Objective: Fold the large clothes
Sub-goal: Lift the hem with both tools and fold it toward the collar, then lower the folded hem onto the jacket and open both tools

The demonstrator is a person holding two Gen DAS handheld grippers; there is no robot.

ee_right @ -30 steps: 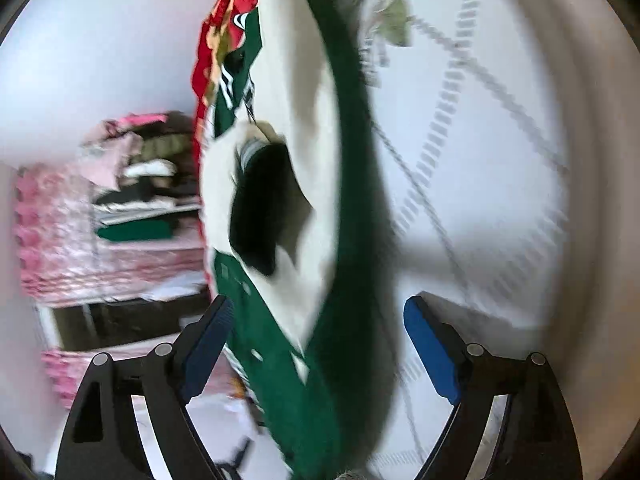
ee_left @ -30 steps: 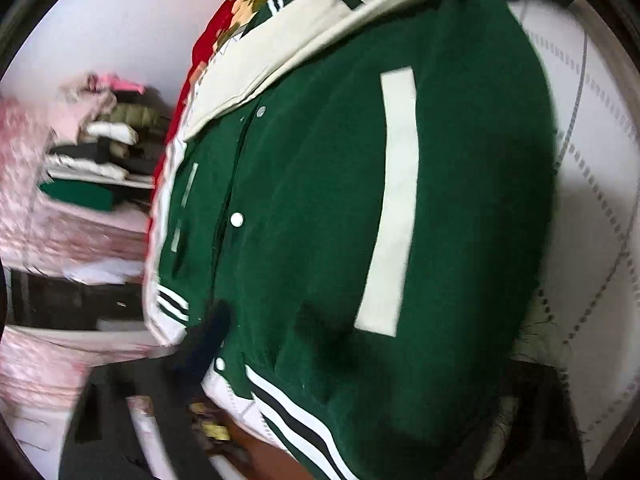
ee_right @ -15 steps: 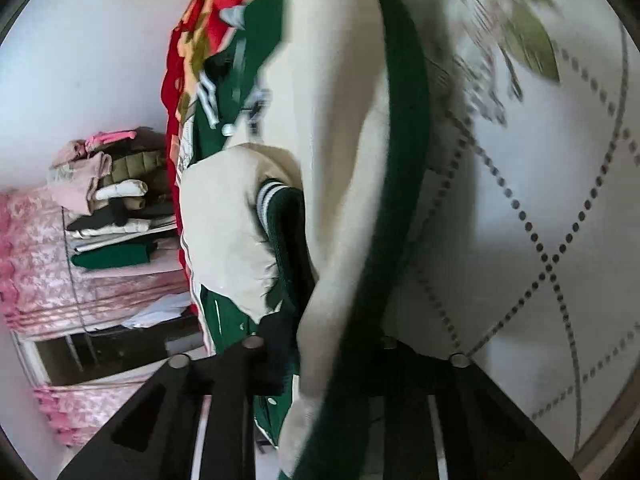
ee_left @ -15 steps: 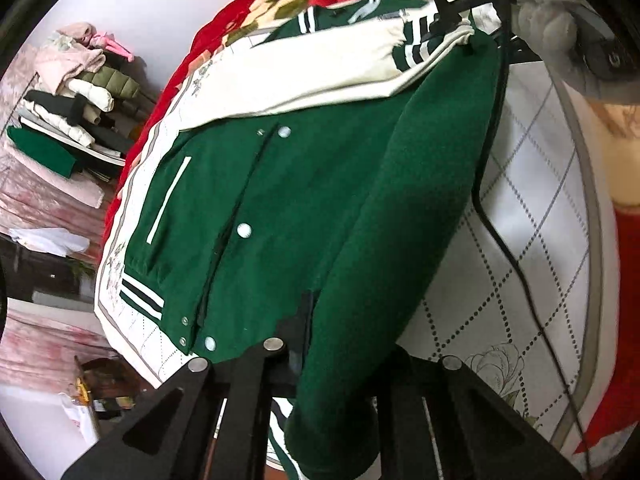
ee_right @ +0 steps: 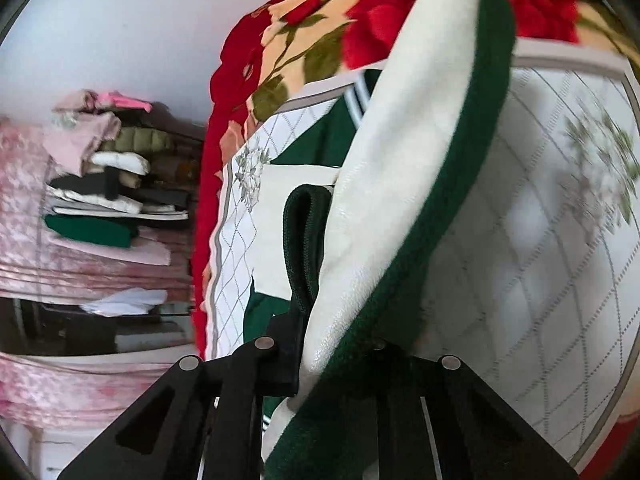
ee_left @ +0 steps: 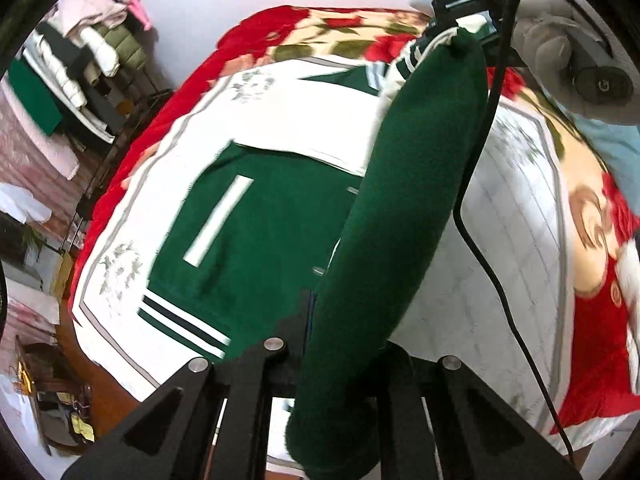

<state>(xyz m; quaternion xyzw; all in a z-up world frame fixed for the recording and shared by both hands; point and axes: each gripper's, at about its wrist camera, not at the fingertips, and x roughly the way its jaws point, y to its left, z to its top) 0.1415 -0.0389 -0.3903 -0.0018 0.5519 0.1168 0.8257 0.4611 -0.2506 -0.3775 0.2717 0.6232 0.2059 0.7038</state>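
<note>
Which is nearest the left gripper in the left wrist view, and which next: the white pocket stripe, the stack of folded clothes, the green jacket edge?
1. Green jacket edge, clamped in the left gripper.
2. White pocket stripe, left of centre on the bed.
3. Stack of folded clothes, upper left, beyond the bed.

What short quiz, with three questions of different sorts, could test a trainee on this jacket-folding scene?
1. True or false: the left hand-held gripper is shut on the green jacket.
2. What lies directly under the jacket? A) quilted white cover B) bare wood C) carpet
3. Fill in: the right hand-held gripper grips the jacket by a fold whose inside is ____.

Key: 1 true; 2 A; 3 cream.
</note>
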